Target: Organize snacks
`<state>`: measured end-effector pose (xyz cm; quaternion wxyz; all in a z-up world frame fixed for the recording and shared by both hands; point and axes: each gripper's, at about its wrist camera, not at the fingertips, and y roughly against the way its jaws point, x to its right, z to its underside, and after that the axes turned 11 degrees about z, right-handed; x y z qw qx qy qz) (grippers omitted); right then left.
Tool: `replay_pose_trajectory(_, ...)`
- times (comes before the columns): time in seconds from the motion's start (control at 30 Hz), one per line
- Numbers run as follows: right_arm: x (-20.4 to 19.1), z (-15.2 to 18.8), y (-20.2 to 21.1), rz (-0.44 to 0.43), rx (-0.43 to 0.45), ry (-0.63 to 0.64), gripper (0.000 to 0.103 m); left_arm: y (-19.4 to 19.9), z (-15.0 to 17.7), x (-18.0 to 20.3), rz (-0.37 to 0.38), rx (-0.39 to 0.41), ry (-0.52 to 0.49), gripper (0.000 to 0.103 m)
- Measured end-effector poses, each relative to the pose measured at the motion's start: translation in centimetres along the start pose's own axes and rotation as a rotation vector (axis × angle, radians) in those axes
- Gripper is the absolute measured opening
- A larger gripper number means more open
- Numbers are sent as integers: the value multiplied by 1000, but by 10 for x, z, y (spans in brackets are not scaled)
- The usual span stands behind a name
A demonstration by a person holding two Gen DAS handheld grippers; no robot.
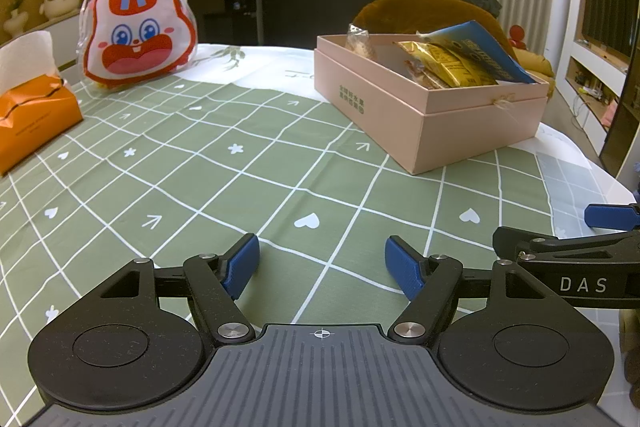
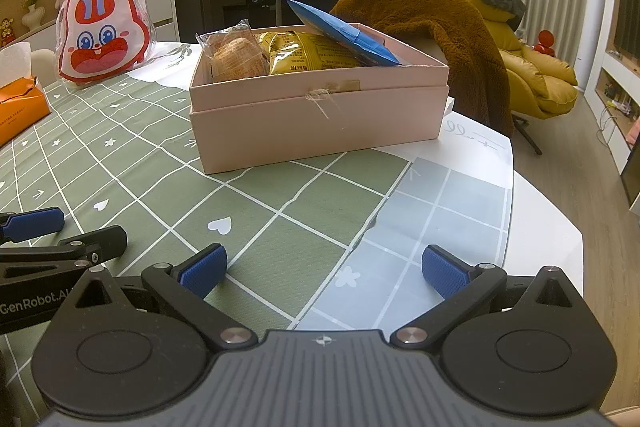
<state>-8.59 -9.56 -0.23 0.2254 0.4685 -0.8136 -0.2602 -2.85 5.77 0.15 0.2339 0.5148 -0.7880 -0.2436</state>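
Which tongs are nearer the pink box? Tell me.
Right. The right tongs face the pink box almost straight ahead; the left tongs sit further off, with it ahead to their right.

Count: one pink box [image 2: 316, 123] containing one blue packet [image 2: 344, 35], one yellow packet [image 2: 308, 57], one clear-wrapped pastry [image 2: 236, 57]; one rabbit-shaped bag [image 2: 102, 31]; one orange tissue pack [image 1: 34, 113].

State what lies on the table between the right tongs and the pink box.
Nothing: in the right wrist view, only bare checked cloth stretches from the open right tongs to the pink box.
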Motion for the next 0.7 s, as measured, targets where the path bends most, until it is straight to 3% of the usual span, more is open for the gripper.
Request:
replay_pose_trajectory(0.43,0,0,0,0,0,0,103,2,0,-3,13,8,16,75)
replay_pose_trajectory(0.7,0,0,0,0,0,0,103,2,0,-3,4,13,20,68)
